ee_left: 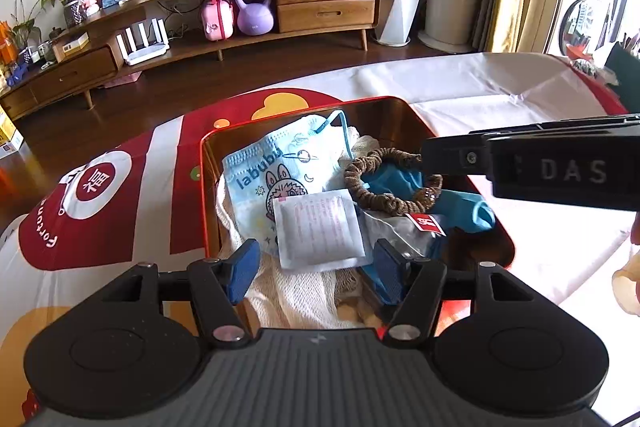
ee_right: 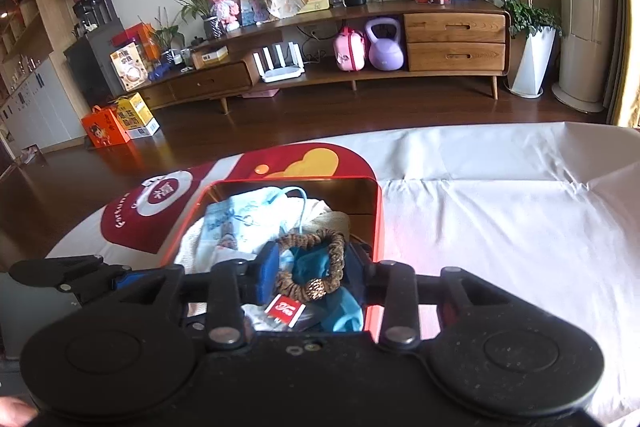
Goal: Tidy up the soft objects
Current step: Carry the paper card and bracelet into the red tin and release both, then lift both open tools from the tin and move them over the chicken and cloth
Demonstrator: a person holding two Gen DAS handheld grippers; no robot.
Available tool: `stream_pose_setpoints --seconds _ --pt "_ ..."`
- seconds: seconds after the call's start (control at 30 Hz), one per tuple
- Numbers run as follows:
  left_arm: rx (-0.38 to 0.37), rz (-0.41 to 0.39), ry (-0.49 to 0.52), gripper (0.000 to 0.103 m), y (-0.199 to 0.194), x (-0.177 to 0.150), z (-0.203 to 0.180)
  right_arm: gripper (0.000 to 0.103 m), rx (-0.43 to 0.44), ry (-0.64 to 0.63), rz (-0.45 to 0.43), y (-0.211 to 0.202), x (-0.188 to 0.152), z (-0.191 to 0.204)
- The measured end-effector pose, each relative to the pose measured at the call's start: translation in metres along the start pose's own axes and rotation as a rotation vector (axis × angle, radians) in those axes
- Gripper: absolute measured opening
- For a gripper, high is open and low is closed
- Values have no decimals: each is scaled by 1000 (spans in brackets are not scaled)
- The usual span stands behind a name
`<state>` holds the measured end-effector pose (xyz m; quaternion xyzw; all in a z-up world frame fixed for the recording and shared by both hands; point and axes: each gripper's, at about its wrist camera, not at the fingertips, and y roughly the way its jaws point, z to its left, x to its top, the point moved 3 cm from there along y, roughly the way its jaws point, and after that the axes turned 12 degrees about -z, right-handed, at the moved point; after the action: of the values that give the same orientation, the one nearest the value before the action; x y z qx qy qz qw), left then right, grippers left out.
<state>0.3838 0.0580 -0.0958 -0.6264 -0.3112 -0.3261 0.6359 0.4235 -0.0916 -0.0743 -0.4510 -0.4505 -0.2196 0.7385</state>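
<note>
Both my grippers hang over the red tin [ee_left: 400, 103], where the soft things lie piled. My left gripper [ee_left: 316, 267] is open over the white sachet [ee_left: 320, 227]. My right gripper [ee_right: 316, 267] is open around the brown scrunchie [ee_right: 320, 267]. Lifting out carelessly could snag the scrunchie or the face mask [ee_left: 280, 163] loop and drag things out.

Red tin [ee_left: 208, 187] on the table [ee_left: 500, 99], holding a light-blue printed mask [ee_left: 276, 163], white sachet [ee_left: 320, 227], brown scrunchie [ee_left: 384, 203]. Left gripper [ee_left: 314, 269] above the sachet, jaws apart, clasping nothing.
</note>
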Motion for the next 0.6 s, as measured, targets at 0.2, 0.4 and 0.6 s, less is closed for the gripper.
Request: stream_pose_setpoints --seconds 0.2,0.4,0.6 --pt "-5 -22 -12 62 -29 4 -1 46 5 -18 -25 -30 8 12" --pt "-14 -50 -24 62 -62 7 -3 52 19 -23 -50 -62 13 22" --pt "-23 -70 -30 63 -96 5 -6 57 42 -32 -62 -94 9 32"
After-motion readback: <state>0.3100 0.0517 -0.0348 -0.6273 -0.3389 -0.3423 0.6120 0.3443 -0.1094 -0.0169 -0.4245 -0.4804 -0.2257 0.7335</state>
